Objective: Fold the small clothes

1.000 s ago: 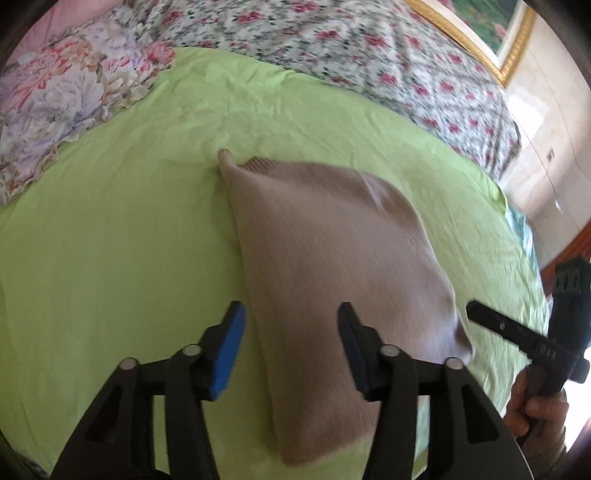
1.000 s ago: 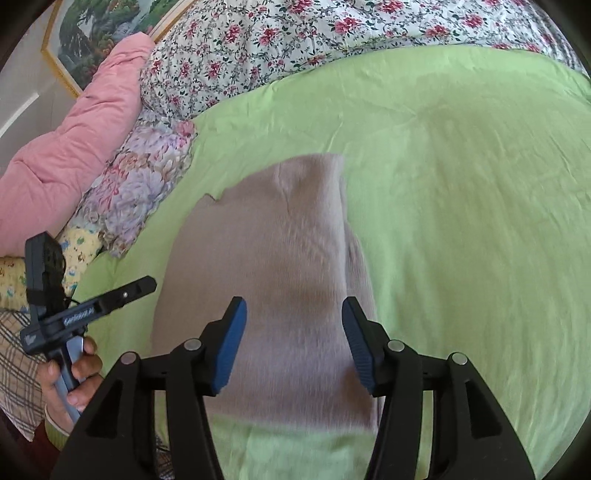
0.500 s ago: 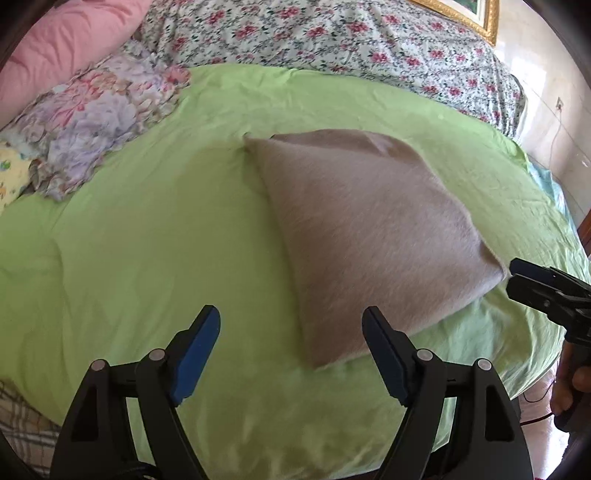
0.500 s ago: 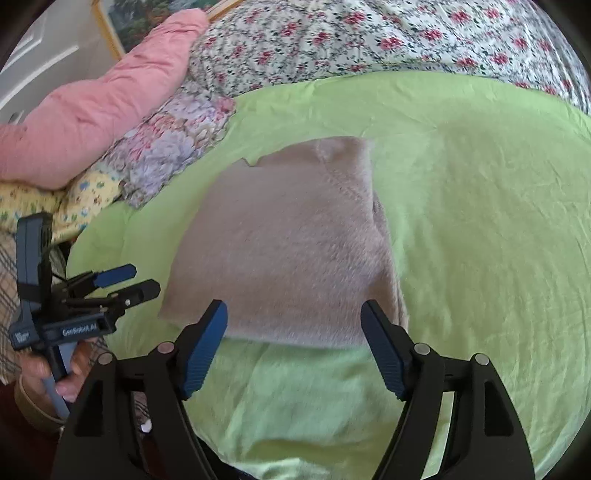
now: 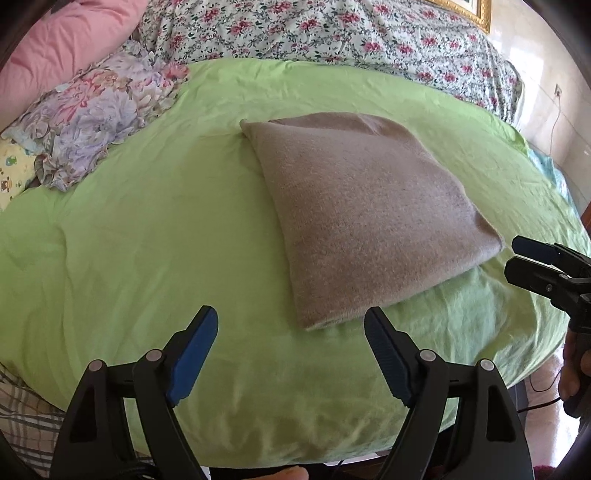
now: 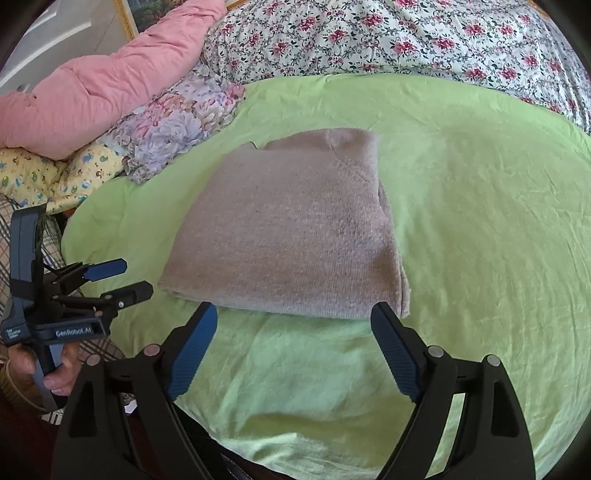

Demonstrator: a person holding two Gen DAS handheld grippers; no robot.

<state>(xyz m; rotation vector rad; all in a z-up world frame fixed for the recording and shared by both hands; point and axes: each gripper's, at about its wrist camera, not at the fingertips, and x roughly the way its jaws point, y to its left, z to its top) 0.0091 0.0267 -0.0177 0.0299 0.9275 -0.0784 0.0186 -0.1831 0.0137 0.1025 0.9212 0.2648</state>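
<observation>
A folded beige knit garment (image 5: 365, 218) lies flat as a rough square on the green sheet (image 5: 147, 229); it also shows in the right wrist view (image 6: 291, 229). My left gripper (image 5: 291, 321) is open and empty, held back from the garment's near corner above the sheet. It also shows at the left of the right wrist view (image 6: 122, 278). My right gripper (image 6: 293, 317) is open and empty, just short of the garment's near edge. It also shows at the right of the left wrist view (image 5: 517, 254).
A floral quilt (image 5: 332, 33) covers the far side of the bed. A pink duvet (image 6: 96, 92), a flowered pillow (image 5: 96, 114) and a yellow print cloth (image 6: 48, 177) lie at the left. The bed's near edge (image 5: 295, 443) is just below the grippers.
Both grippers have opened wider and pulled back off the garment toward the bed's near edge. The garment stays folded on the sheet.
</observation>
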